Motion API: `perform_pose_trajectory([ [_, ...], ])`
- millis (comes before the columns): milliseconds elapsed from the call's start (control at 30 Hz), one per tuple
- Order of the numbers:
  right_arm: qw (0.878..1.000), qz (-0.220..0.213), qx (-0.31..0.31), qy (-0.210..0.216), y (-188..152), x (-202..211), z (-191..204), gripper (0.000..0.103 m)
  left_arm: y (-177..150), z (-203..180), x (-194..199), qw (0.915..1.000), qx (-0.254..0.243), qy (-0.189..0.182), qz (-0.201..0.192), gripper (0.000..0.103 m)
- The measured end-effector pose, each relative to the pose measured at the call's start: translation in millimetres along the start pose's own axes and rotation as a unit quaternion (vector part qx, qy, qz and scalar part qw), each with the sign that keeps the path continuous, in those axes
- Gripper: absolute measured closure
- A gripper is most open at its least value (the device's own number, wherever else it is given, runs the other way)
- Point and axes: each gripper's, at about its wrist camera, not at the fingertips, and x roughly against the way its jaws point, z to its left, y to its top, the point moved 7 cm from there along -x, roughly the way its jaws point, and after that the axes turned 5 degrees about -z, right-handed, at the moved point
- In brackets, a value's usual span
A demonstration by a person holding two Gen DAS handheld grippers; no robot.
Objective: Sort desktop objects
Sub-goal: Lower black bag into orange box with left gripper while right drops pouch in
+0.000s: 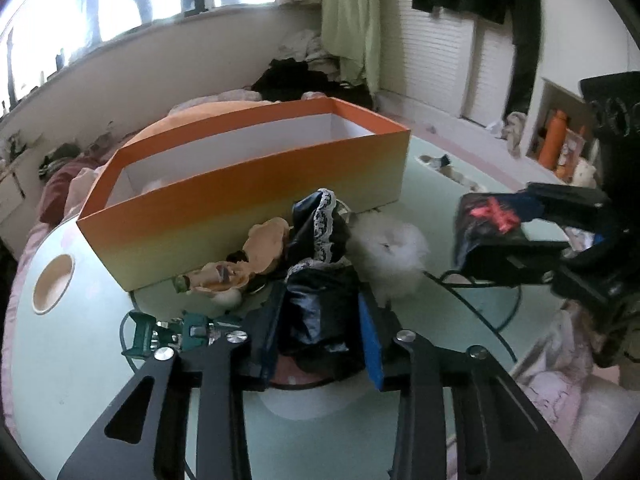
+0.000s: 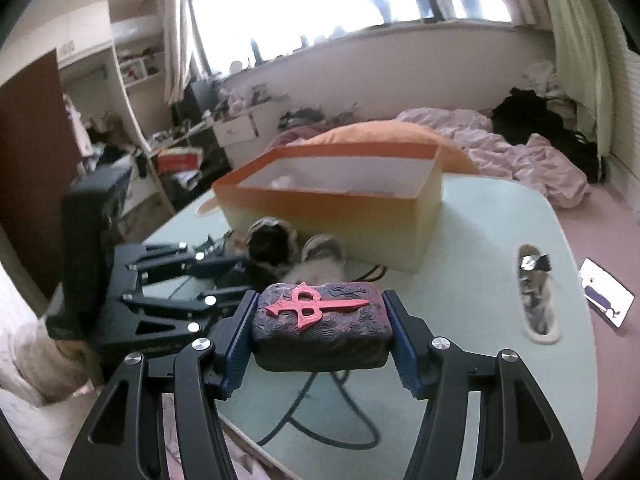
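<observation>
My left claw (image 1: 320,312) pinching dark lace-trimmed cloth (image 1: 316,280); right claw (image 2: 320,320) clamping patterned block (image 2: 320,320). Orange box (image 1: 256,184) straight ahead, long side facing, left claw nearer.

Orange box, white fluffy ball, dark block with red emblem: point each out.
Orange box (image 1: 256,196): left wrist view, front wall.
White fluffy ball (image 1: 390,250): left wrist view, middle of the fluff.
Dark block with red emblem (image 2: 320,320): right wrist view, top face.

Dark satin doll dress (image 1: 320,304) clamped; swirly red-emblem block (image 2: 320,324) gripped; orange box (image 1: 256,184) open.
</observation>
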Motion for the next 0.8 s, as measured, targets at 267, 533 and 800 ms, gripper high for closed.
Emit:
perform_pose_trajectory([
  [267, 0.999, -0.041, -0.014, 0.003, 29.9, 8.1, 3.7, 0.043, 42.2, 19.8, 70.5, 0.9934, 0.048, -0.039, -0.097, 0.075],
  [533, 0.998, -0.058, -0.011, -0.036, 111.9, -41.8, 0.9, 0.043, 101.2, 81.1, 53.6, 0.9832, 0.106, 0.029, -0.146, 0.072],
  [800, 0.995, 0.056, 0.003, -0.084, 86.7, -122.3, -20.7, 0.034, 61.4, 121.6, 6.5, 0.9810, 0.155, 0.065, -0.097, 0.034],
])
